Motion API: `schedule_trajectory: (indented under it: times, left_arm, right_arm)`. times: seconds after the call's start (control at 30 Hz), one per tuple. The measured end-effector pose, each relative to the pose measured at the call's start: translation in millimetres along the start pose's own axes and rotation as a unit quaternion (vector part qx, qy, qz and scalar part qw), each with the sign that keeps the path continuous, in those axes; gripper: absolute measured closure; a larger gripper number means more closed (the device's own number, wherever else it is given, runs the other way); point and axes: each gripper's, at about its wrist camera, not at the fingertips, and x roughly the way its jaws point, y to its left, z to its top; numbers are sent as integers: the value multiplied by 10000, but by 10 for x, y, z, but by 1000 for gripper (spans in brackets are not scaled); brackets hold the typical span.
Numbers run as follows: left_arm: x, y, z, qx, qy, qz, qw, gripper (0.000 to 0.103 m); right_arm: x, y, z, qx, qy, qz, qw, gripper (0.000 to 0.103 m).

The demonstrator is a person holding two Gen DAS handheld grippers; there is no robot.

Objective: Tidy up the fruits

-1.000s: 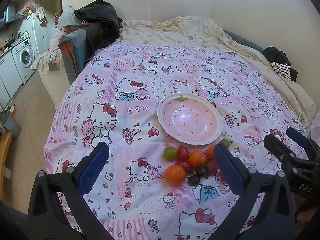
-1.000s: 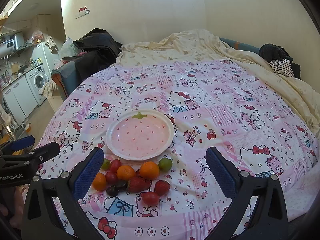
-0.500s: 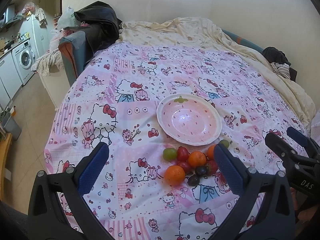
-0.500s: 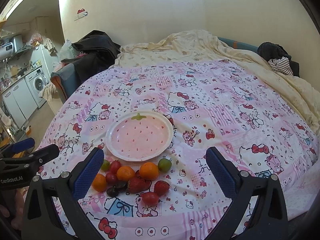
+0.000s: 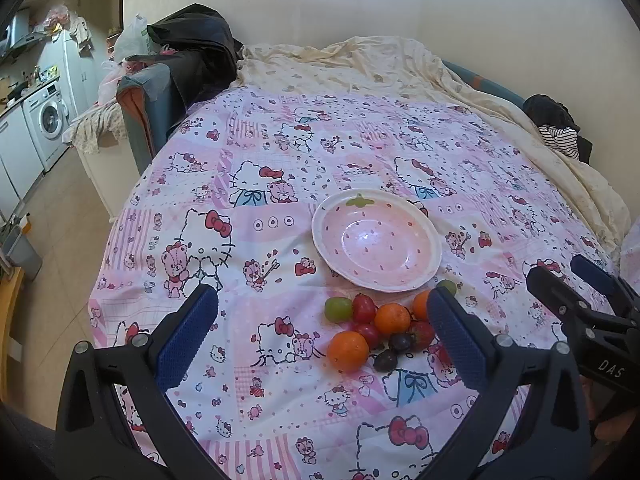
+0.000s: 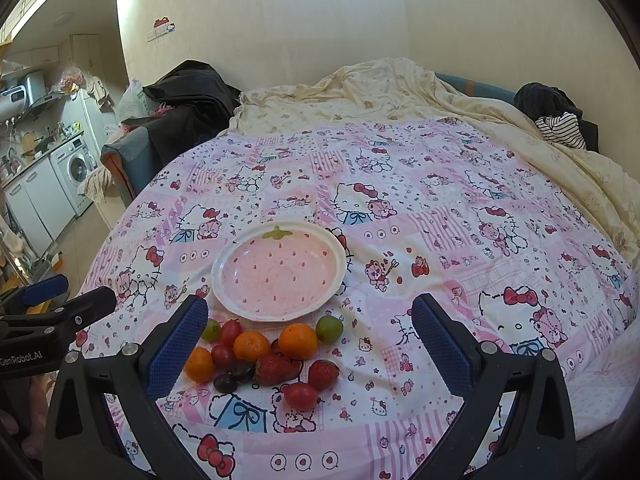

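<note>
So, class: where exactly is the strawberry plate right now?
In the right wrist view the strawberry plate lies empty on the pink bedspread, left of centre, just behind the fruit pile.

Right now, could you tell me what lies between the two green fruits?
In the right wrist view, between the green fruits: a cherry tomato and two oranges.

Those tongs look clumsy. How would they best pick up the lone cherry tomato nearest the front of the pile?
Grip the cherry tomato across its round middle, coming down from above. It lies apart at the near edge of the pile, with bare quilt on its left and right for the pads; only the strawberry sits close behind. The open right tongs are probably the handier pair.
</note>
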Motion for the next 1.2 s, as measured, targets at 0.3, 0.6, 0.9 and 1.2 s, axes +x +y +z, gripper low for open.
schedule_trajectory:
  times: [0.3, 0.6, 0.9, 1.2]
  left_arm:
    - [5, -9, -11, -11, 25, 19, 10000, 0]
    - [105, 243, -7, -449, 316, 327, 9980, 0]
    - [327, 425, -58, -767, 858, 436, 9924, 1]
    - [423, 375, -55, -684, 1072, 381, 9912, 1]
  right_arm:
    - [1, -9, -2, 8, 10, 12, 10000, 0]
    - [248, -333, -39, 423, 630, -334, 9966, 0]
    - [935, -145, -506, 181, 2646, 234, 9639, 24]
    - [1217, 94, -689, -322, 3012, 80, 9530, 36]
